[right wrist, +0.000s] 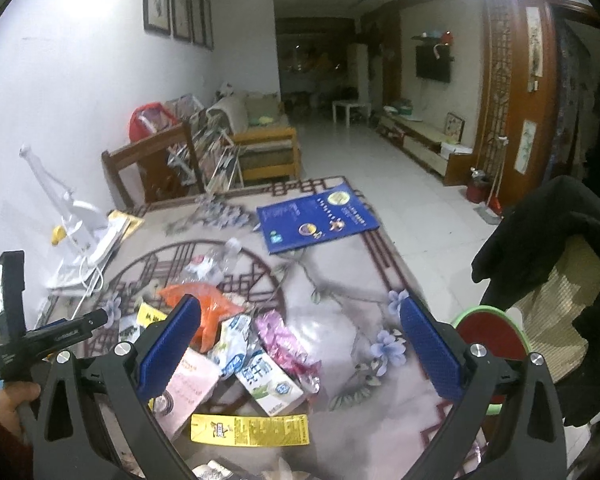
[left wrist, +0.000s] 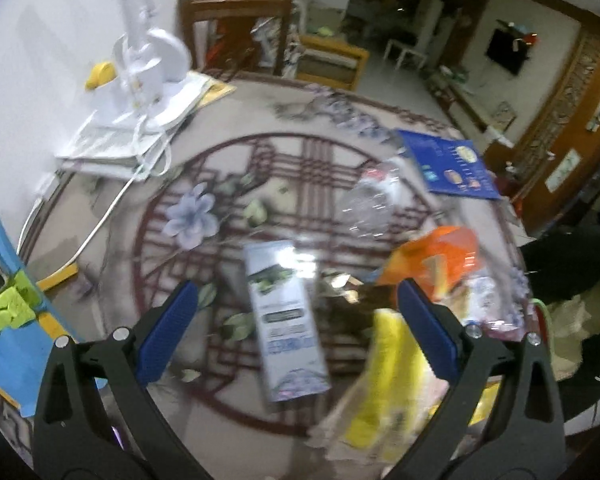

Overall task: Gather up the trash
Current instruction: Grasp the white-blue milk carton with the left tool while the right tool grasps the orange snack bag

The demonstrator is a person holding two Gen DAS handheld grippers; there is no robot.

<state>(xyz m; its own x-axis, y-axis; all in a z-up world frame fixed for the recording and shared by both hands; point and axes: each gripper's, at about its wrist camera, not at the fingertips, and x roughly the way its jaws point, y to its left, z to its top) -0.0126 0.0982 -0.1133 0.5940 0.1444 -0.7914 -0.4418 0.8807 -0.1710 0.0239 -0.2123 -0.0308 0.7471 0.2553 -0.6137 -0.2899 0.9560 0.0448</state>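
- Left wrist view: left claw (left wrist: 296, 316) spread wide above a grey carton (left wrist: 286, 320) on the tabletop (left wrist: 260, 120).
- Right claw (right wrist: 300, 330) gapes empty over wrappers (right wrist: 284, 344).

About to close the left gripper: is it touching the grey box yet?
Apart. The left wrist view shows the left gripper open, tablecloth visible between each blue finger and the grey box.

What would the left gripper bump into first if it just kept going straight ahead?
Probably the grey-and-white carton lying flat on the table. It sits between the open left gripper fingers, nothing visibly in front of it, though the blur and fisheye view make depth uncertain.
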